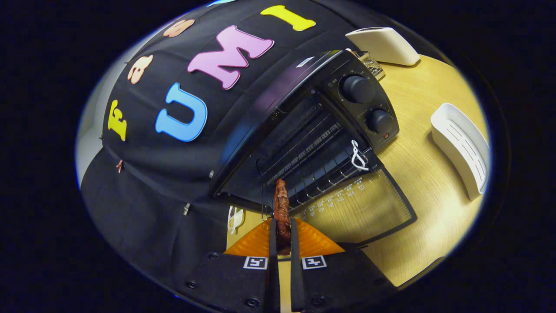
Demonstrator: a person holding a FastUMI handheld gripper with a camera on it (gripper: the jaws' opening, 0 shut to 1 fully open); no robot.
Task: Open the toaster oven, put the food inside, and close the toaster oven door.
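The gripper (282,237) clenched a reddish-brown strip of food (281,208), held just before the toaster oven (304,130), whose glass door (365,208) lay dropped open over the desk (425,182). Loading seemed in hand; next, carry the strip onto the wire rack (312,169), clearing the door's front edge.

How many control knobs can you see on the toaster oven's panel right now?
2. The upper knob and the lower knob sit one below the other on the toaster oven panel, beside the open cavity, beyond the gripper holding the food.

Tool (282,243) with black screwed housing, two square black-and-white markers, ribbed pads.
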